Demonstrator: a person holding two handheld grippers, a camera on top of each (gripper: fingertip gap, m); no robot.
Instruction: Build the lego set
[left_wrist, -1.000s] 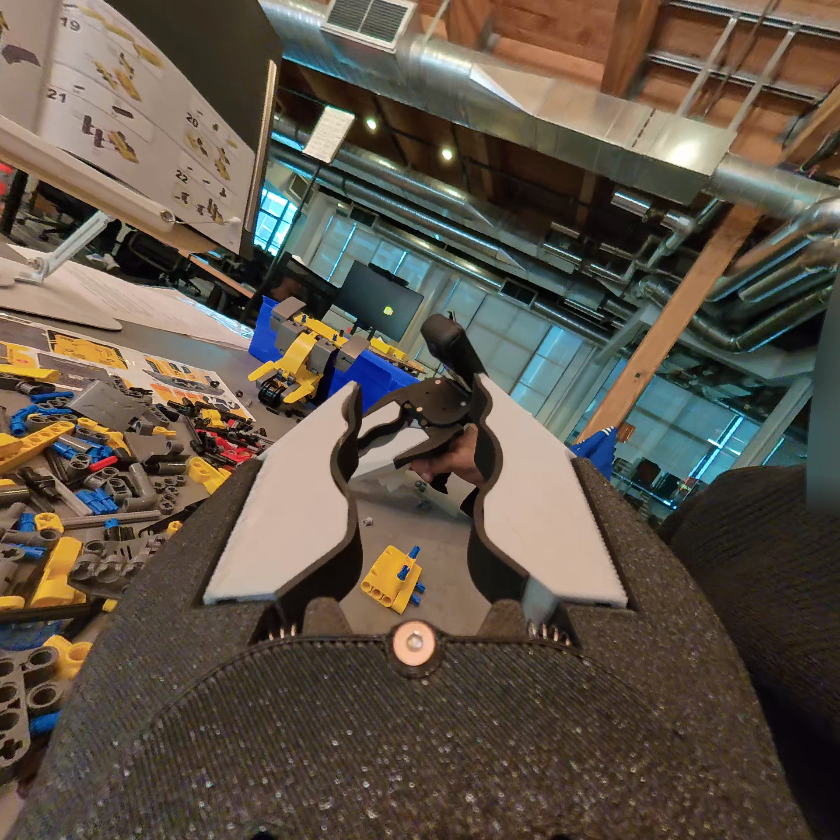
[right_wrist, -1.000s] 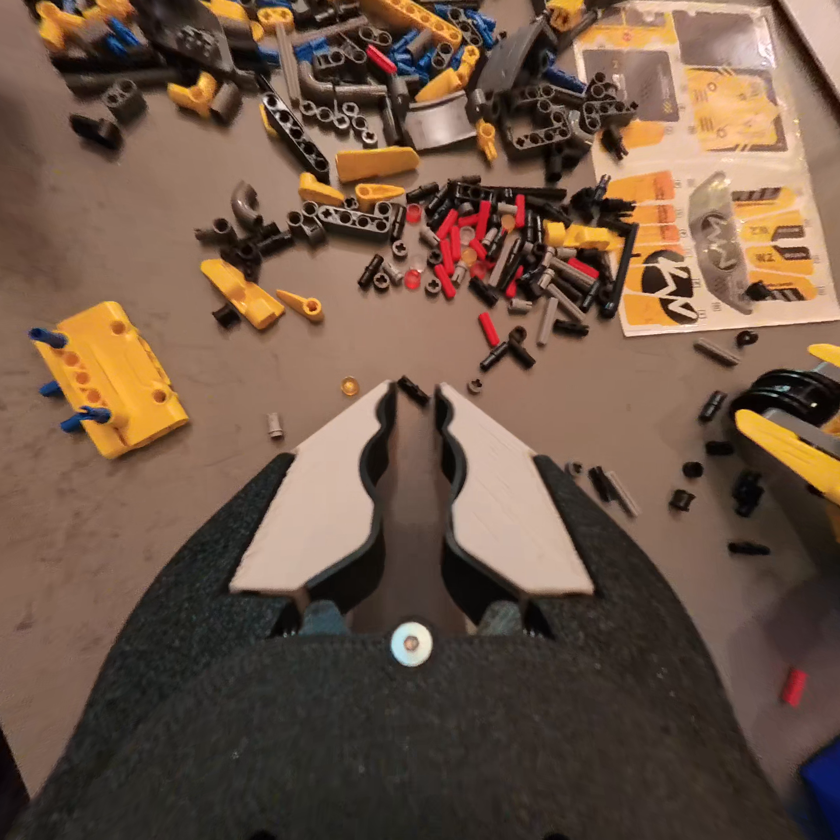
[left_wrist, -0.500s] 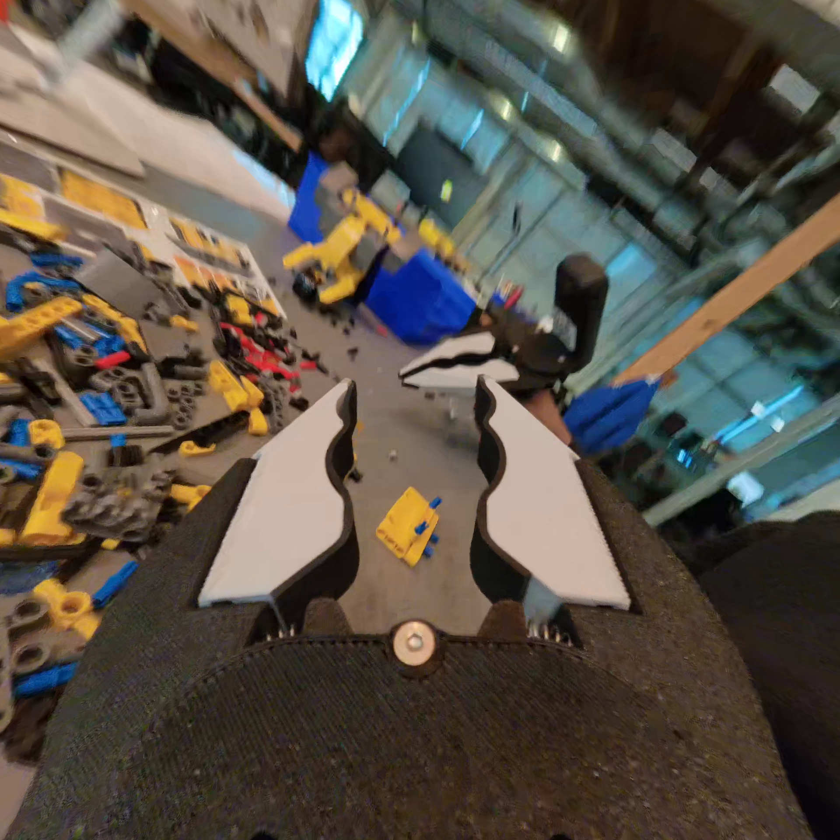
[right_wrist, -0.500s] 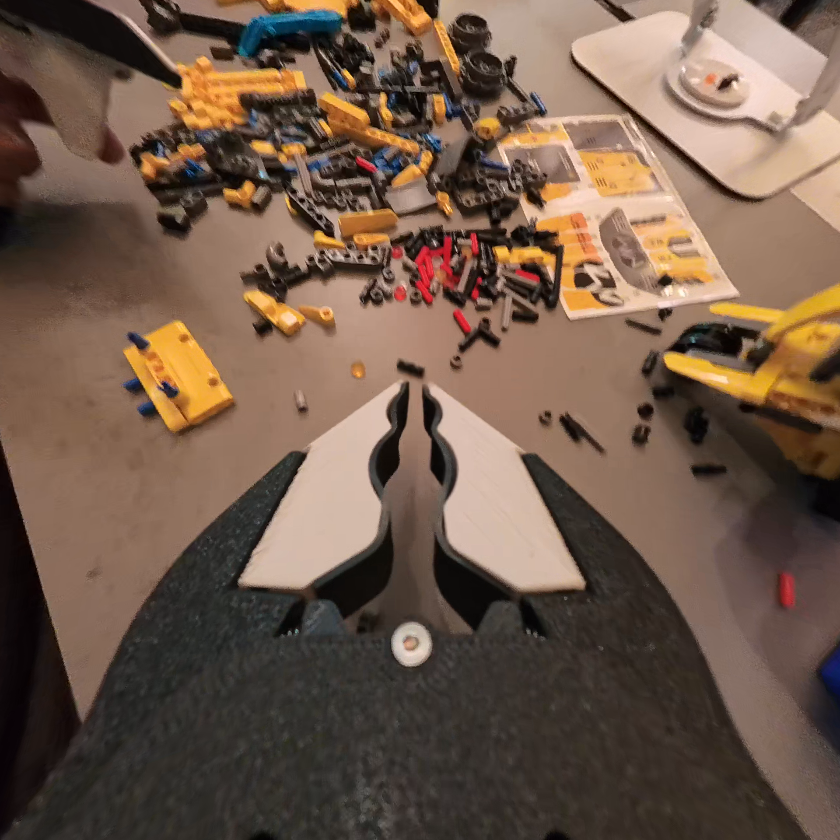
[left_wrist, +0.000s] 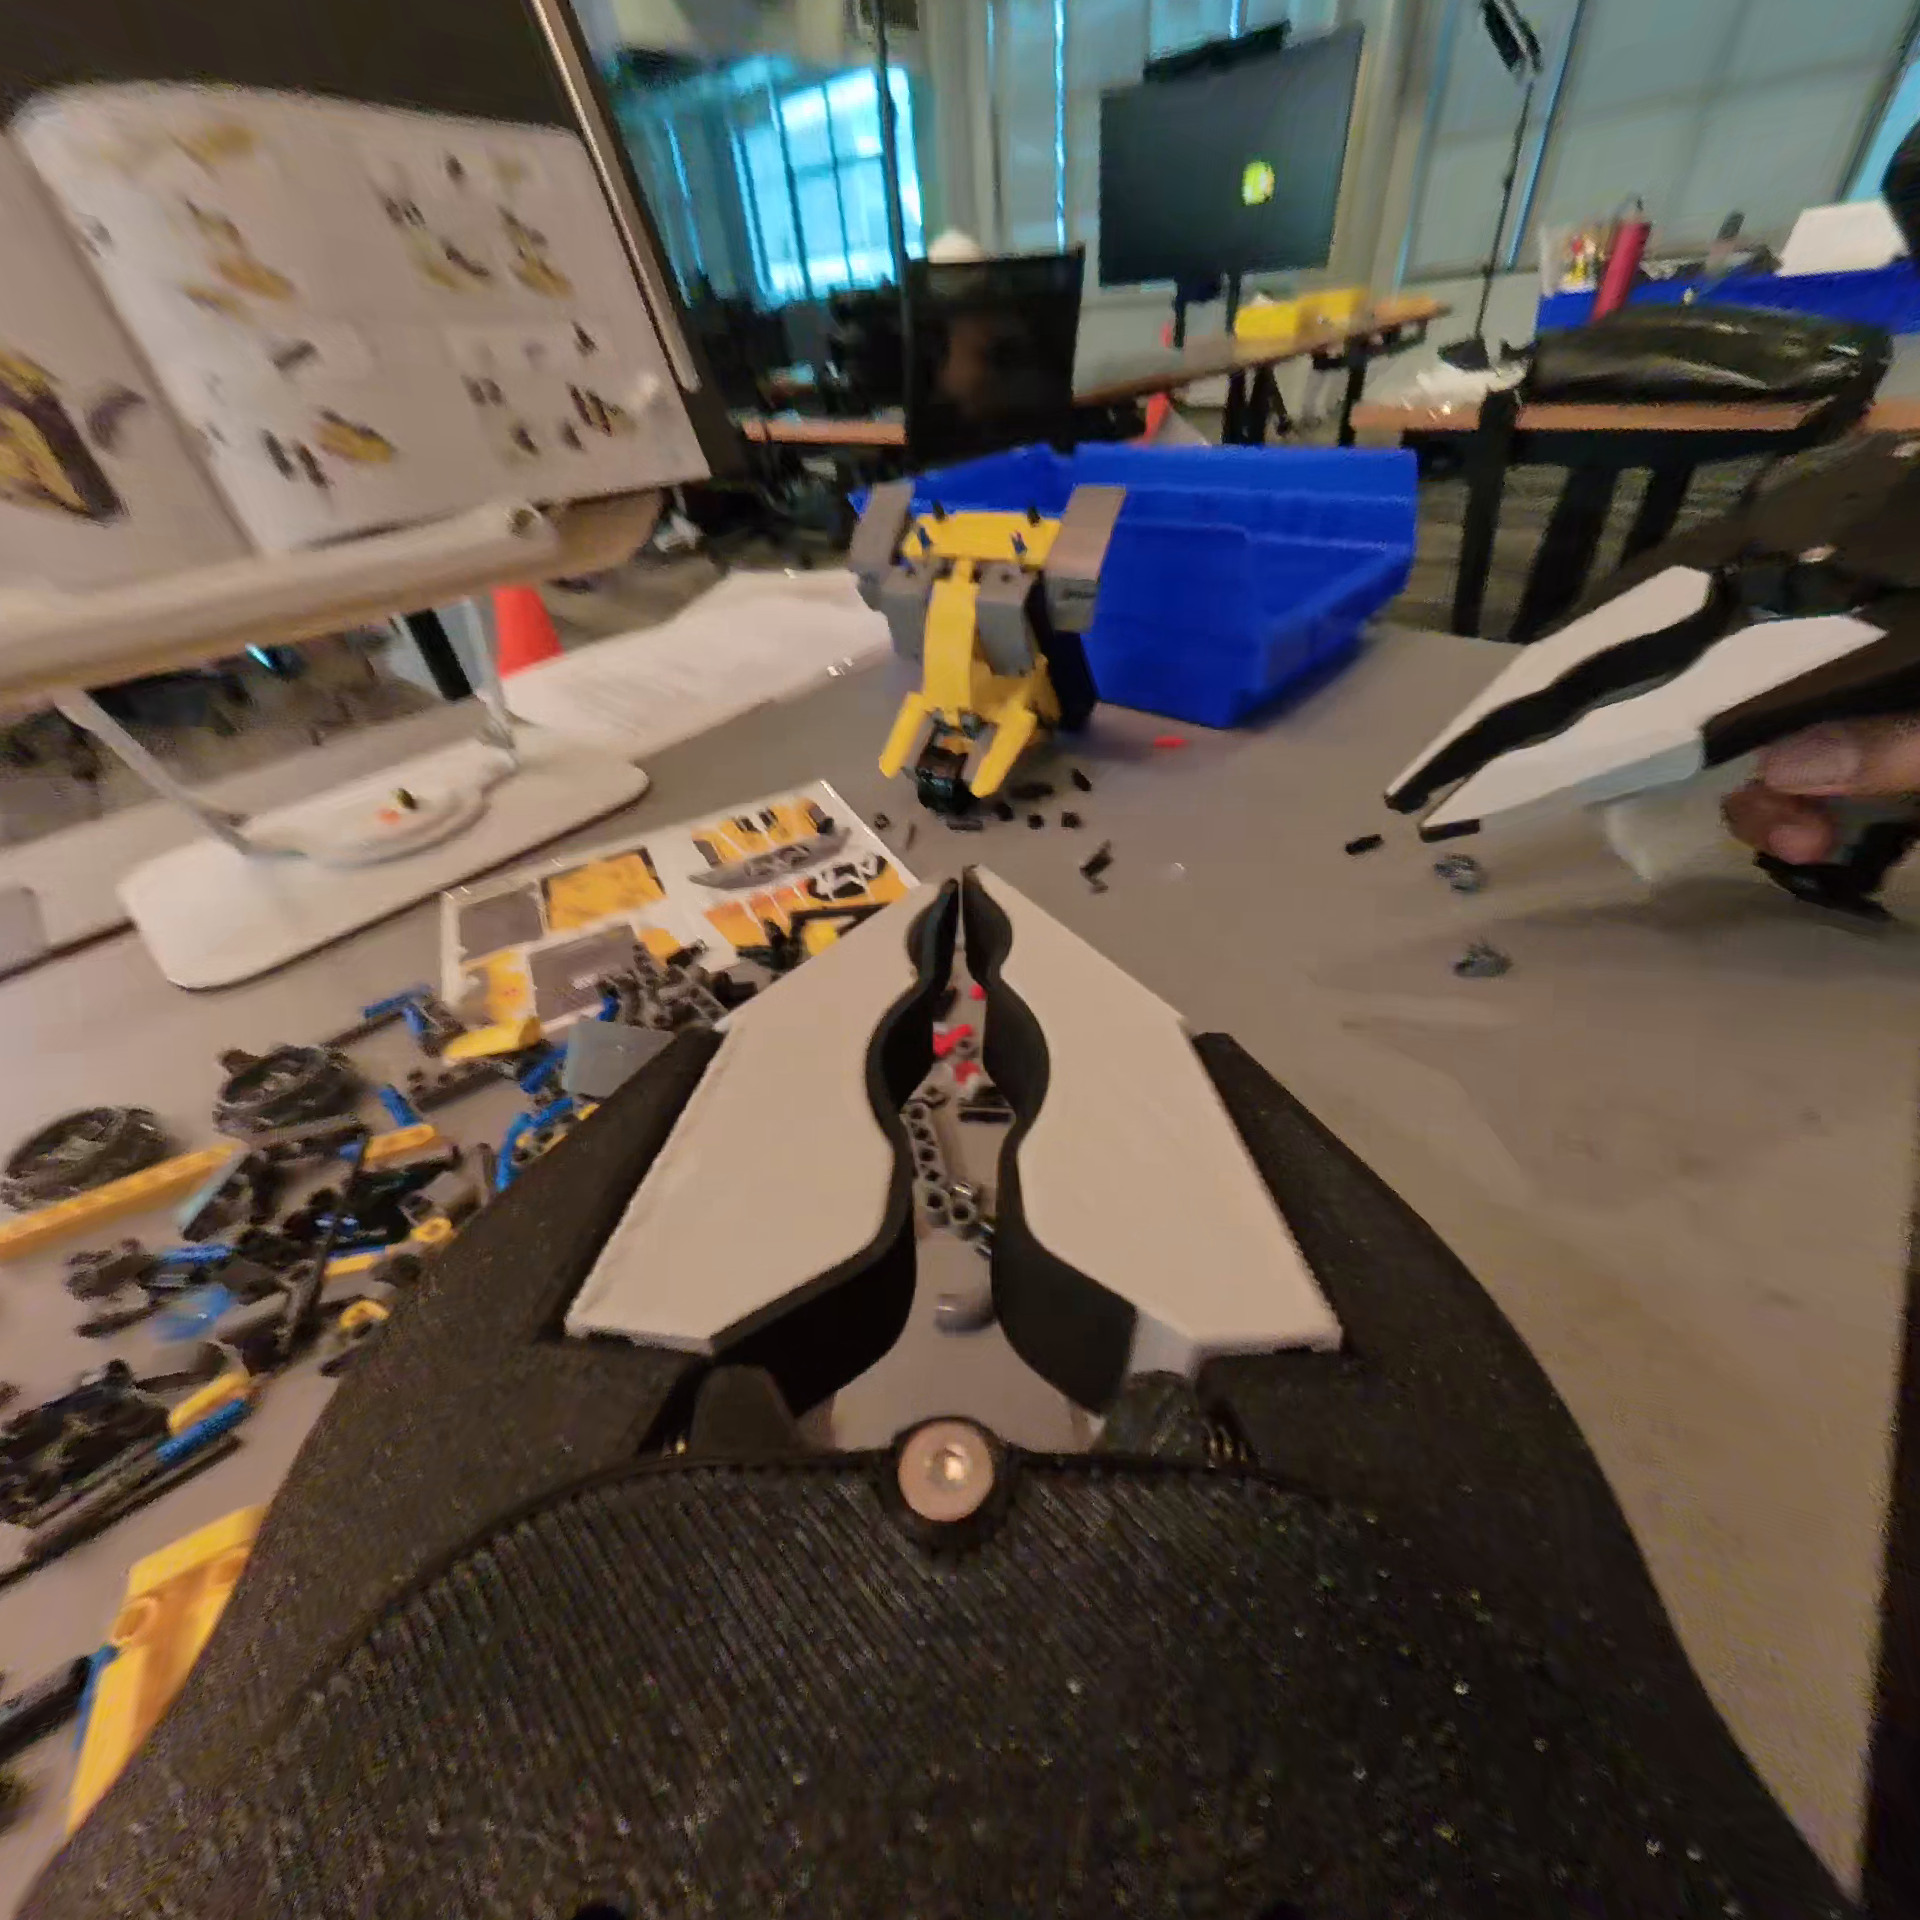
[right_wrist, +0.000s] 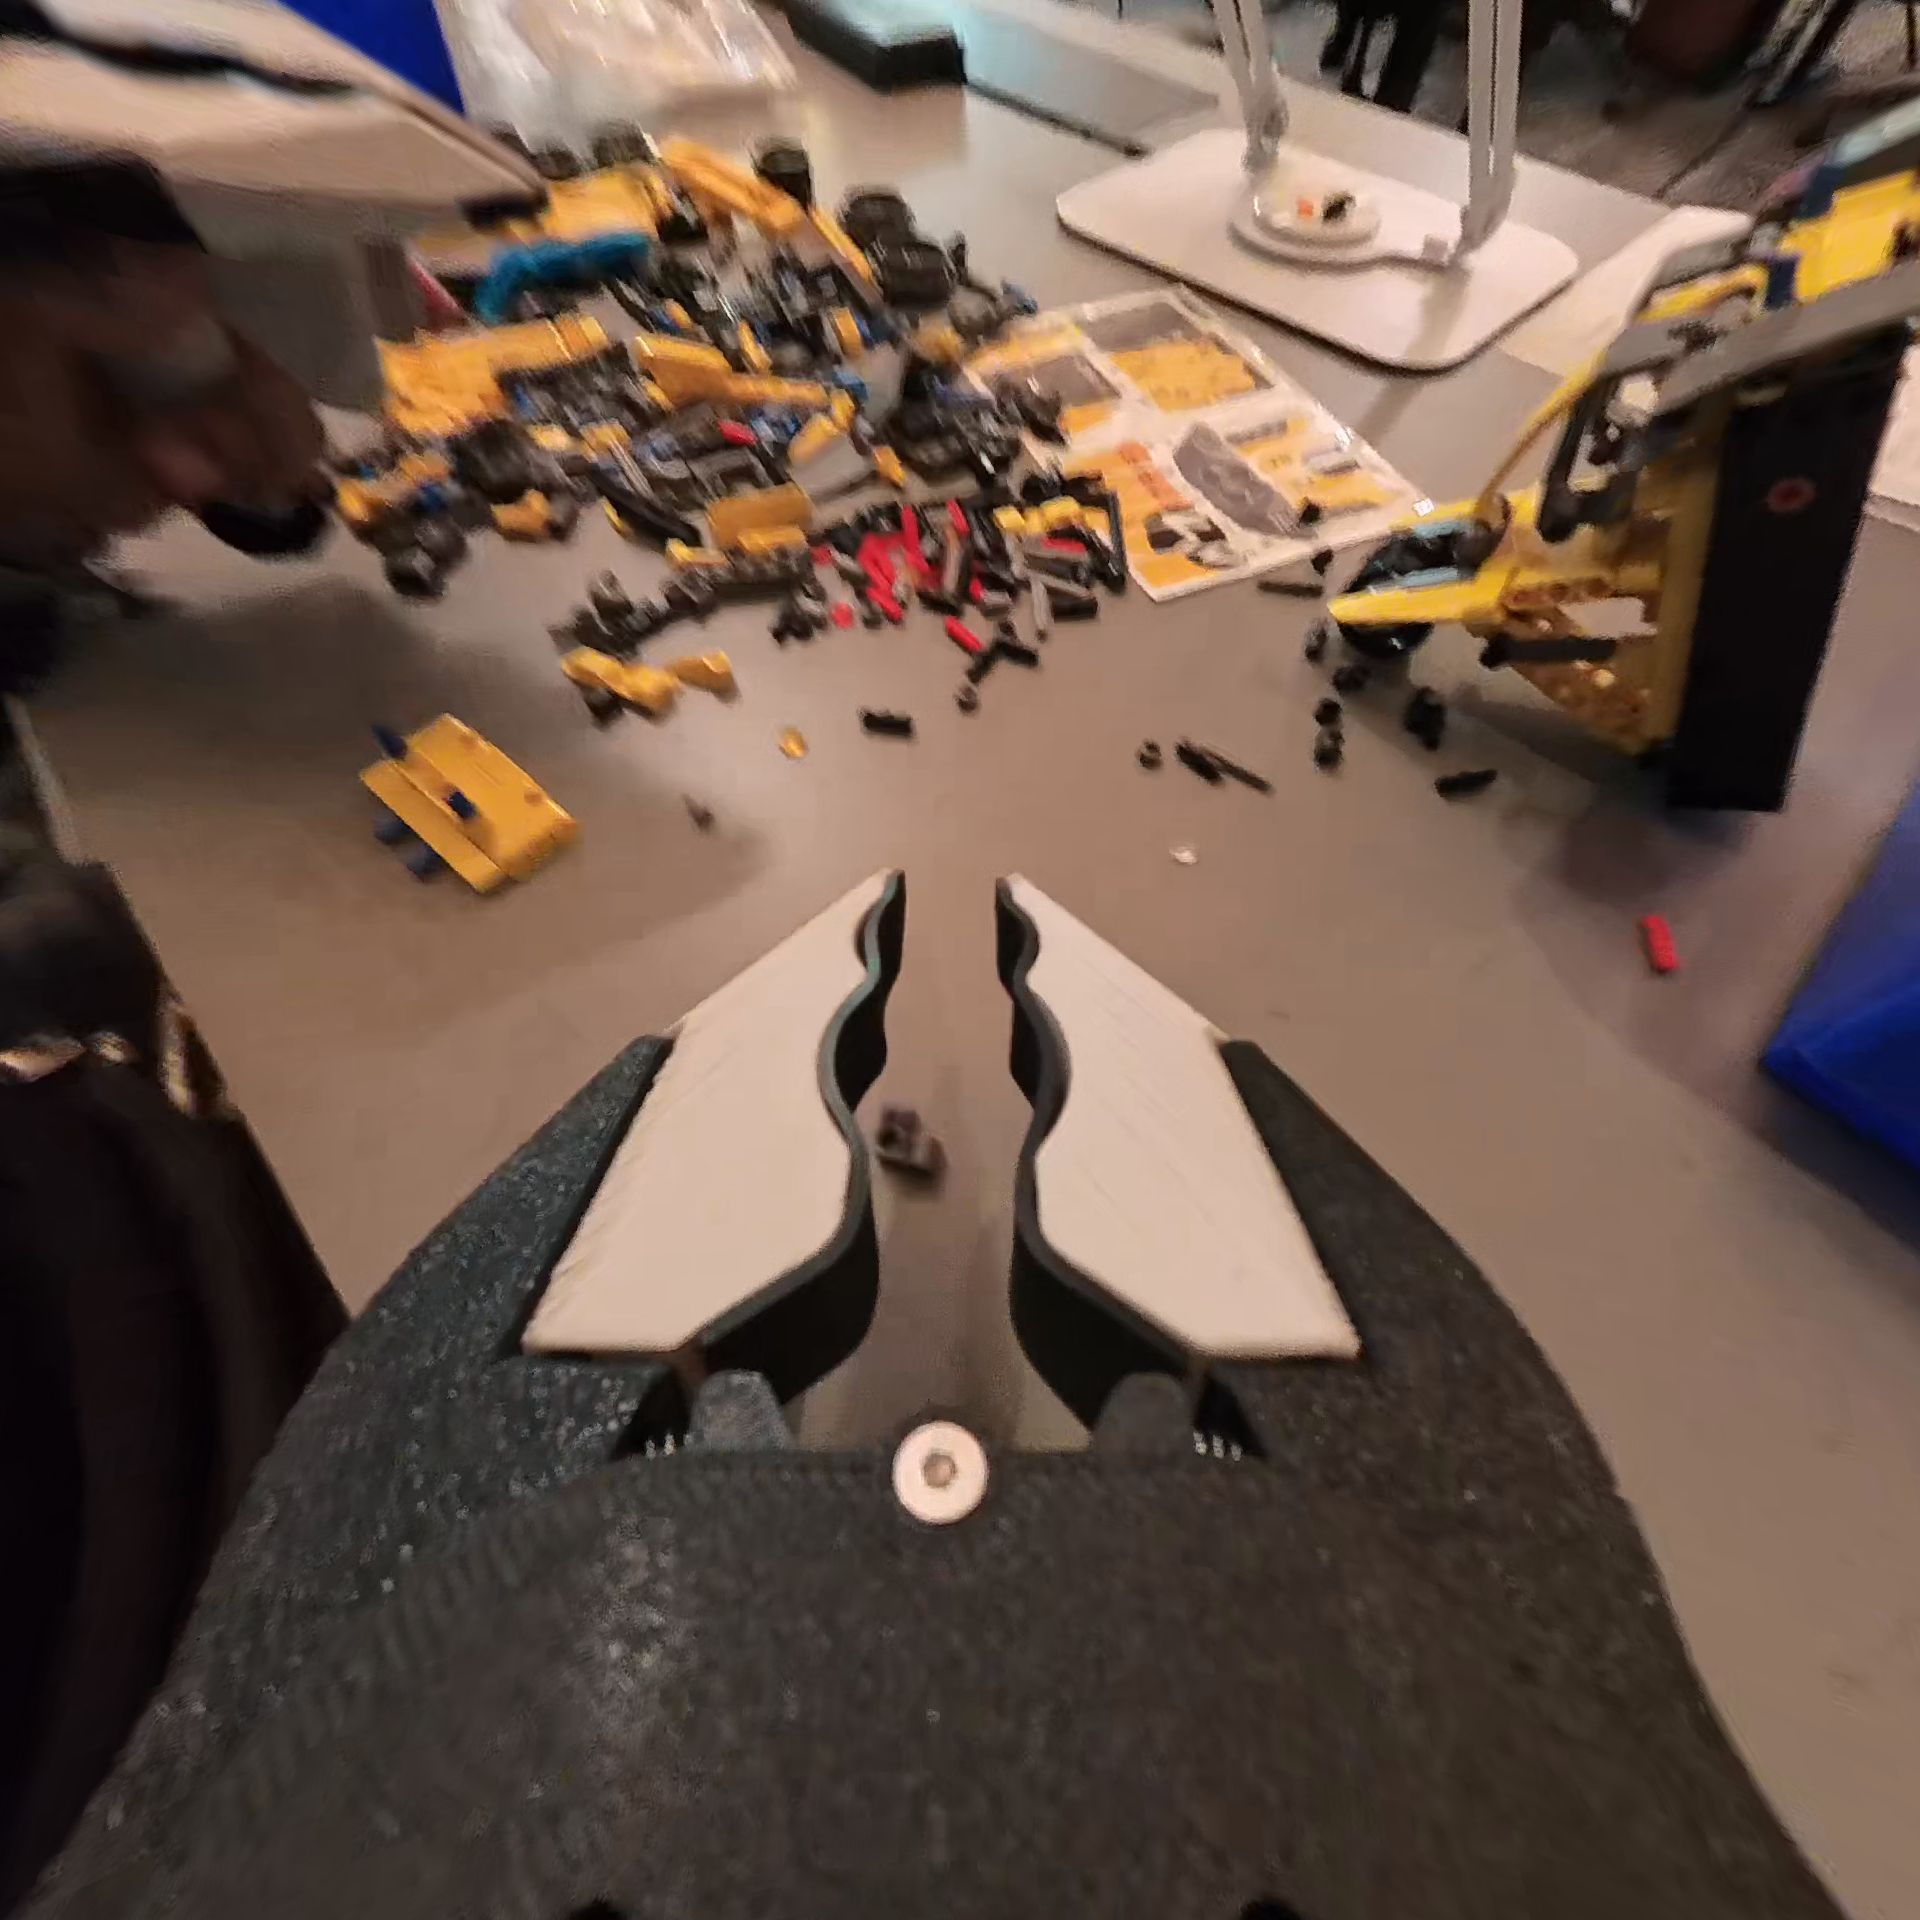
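Note:
My left gripper (left_wrist: 961, 883) is shut with its tips touching and nothing between them. It hovers above the pile of loose yellow, black, blue and red pieces (left_wrist: 260, 1195). My right gripper (right_wrist: 951, 883) is open and empty above bare table. It also shows in the left wrist view (left_wrist: 1423, 816), low over the table. A small dark piece (right_wrist: 909, 1138) lies on the table below its fingers. The partly built yellow model (left_wrist: 966, 665) stands against a blue bin (left_wrist: 1247, 592). A yellow sub-assembly with blue pins (right_wrist: 468, 800) lies apart from the pile (right_wrist: 727, 416).
A sticker sheet (left_wrist: 665, 914) lies beside the pile. An instruction booklet (left_wrist: 312, 312) rests on a white stand (left_wrist: 364, 842) at the back left. Small black pins (right_wrist: 1216, 764) are scattered near the model (right_wrist: 1558, 582). A red pin (right_wrist: 1659, 940) lies at the right. My right fingertips sit around 20 cm from my left ones. My left tips are about 20 cm from the small dark piece (right_wrist: 909, 1138), my right tips only 6 cm. It is also in sight in the left wrist view (left_wrist: 1477, 956). The partly built yellow model (left_wrist: 966, 665) lies some 20 cm from my right tips, 25 cm from my left tips.
My left gripper went from wide open above the yellow sub-assembly to shut on nothing and swung towards the pile. My right gripper drew back from the pile and opened wider.

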